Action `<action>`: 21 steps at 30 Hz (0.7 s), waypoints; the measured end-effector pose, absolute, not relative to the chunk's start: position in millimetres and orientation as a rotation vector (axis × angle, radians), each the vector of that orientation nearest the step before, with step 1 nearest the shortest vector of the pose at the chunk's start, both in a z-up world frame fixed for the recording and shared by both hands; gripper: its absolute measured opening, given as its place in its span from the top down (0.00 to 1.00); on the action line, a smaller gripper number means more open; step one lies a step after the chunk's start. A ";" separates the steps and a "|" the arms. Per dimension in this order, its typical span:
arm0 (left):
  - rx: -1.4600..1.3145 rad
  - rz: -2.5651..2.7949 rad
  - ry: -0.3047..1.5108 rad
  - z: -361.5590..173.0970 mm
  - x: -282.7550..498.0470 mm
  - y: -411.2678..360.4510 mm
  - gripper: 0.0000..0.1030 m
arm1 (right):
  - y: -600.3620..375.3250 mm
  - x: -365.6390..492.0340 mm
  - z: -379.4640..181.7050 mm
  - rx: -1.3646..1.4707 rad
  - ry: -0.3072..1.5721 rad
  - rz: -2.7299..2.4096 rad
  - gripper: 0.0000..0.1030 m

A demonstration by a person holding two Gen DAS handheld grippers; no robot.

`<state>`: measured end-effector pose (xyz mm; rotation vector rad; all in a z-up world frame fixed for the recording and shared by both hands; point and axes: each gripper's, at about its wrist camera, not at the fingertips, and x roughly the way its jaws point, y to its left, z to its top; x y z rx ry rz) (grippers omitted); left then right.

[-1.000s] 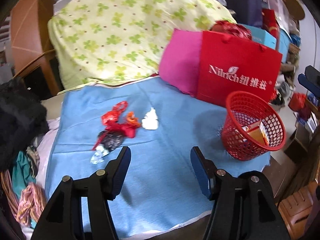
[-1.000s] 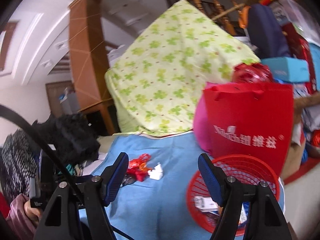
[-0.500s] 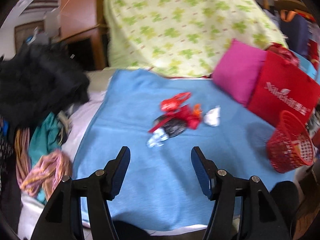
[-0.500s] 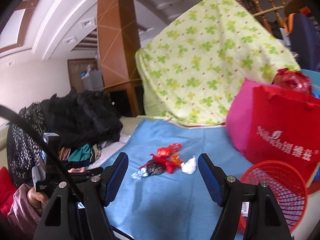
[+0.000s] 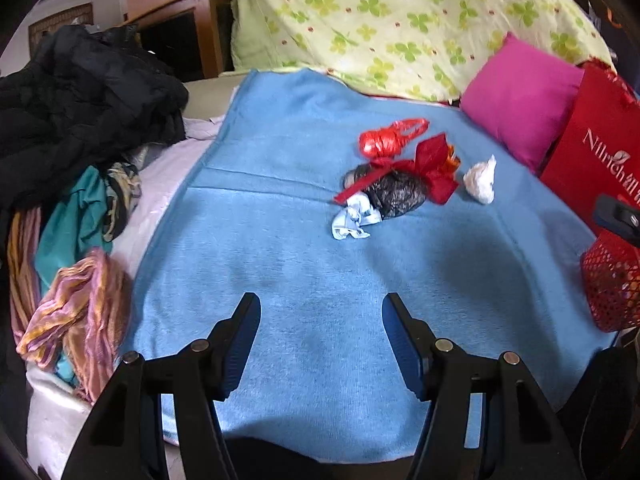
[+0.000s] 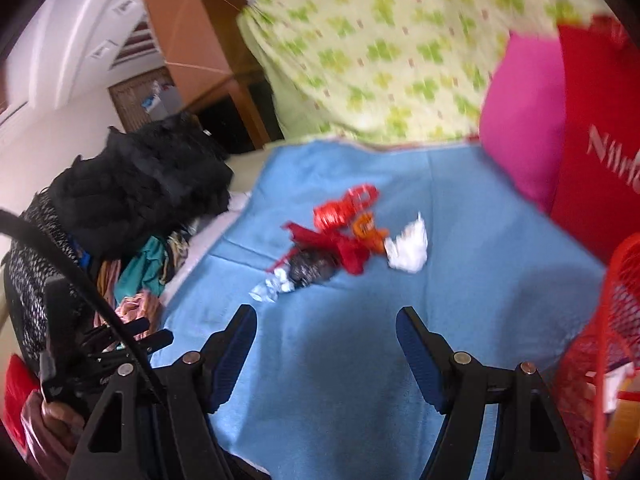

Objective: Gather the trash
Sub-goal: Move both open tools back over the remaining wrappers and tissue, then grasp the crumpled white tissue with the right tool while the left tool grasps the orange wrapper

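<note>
A small heap of trash lies on the blue blanket (image 5: pixel 280 264): a red plastic bag (image 5: pixel 386 142), a red wrapper (image 5: pixel 434 166), a black bag (image 5: pixel 396 194), a pale blue scrap (image 5: pixel 354 220) and a white crumpled tissue (image 5: pixel 480 180). The heap also shows in the right wrist view, with the tissue (image 6: pixel 408 246) on its right. The red mesh basket (image 5: pixel 612 280) stands at the right edge; it shows in the right wrist view (image 6: pixel 600 360) with items inside. My left gripper (image 5: pixel 320 340) is open and empty, short of the heap. My right gripper (image 6: pixel 324 350) is open and empty, near the basket.
A green clover-print cover (image 5: pixel 400 20) and a pink pillow (image 5: pixel 520 96) lie behind the blanket. A red paper bag (image 5: pixel 596 152) stands at the right. Black and coloured clothes (image 5: pixel 80 120) are piled at the left.
Both grippers have swung left and tilted down toward the heap. The basket has slid to the right edge of both views. Both stay open.
</note>
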<state>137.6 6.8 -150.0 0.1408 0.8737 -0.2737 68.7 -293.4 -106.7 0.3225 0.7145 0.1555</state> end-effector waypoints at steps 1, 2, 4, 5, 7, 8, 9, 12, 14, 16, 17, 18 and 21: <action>0.145 -0.275 0.883 -154.1 142.2 4.1 0.38 | -299.2 81.9 -116.4 0.355 0.737 0.159 0.27; 0.146 -0.276 0.893 -158.2 147.0 1.8 0.38 | -302.7 90.7 -121.7 0.377 0.750 0.162 0.27; 0.150 -0.279 0.910 -165.3 156.6 -1.8 0.38 | -310.6 112.8 -133.0 0.421 0.770 0.170 0.27; 0.151 -0.280 0.918 -167.7 160.7 -3.2 0.38 | -314.6 123.2 -138.1 0.432 0.773 0.166 0.27; 0.147 -0.284 0.934 -170.9 169.6 -5.2 0.38 | -321.1 139.3 -145.4 0.443 0.775 0.138 0.27; 0.142 -0.288 0.939 -171.1 173.7 -6.1 0.38 | -328.5 151.3 -151.3 0.454 0.775 0.112 0.27; 0.137 -0.292 0.941 -171.0 178.8 -7.1 0.38 | -337.3 163.1 -158.4 0.476 0.774 0.089 0.27; 0.135 -0.307 0.937 -167.0 190.4 -14.2 0.38 | -359.1 189.7 -178.7 0.561 0.774 0.043 0.27; 0.142 -0.327 0.929 -162.2 200.9 -25.2 0.38 | -371.3 205.3 -193.9 0.599 0.776 0.018 0.27; 0.149 -0.347 0.918 -158.6 207.9 -36.4 0.38 | -381.7 218.4 -207.7 0.636 0.790 0.005 0.27; 0.153 -0.360 0.913 -157.1 212.0 -44.6 0.38 | -385.8 224.0 -213.1 0.662 0.798 0.004 0.27; 0.154 -0.368 0.911 -156.2 215.7 -49.1 0.38 | -391.3 230.8 -219.3 0.705 0.801 0.004 0.27; 0.169 -0.408 0.905 -156.0 228.1 -77.1 0.38 | -397.0 247.5 -226.3 0.734 0.797 0.013 0.30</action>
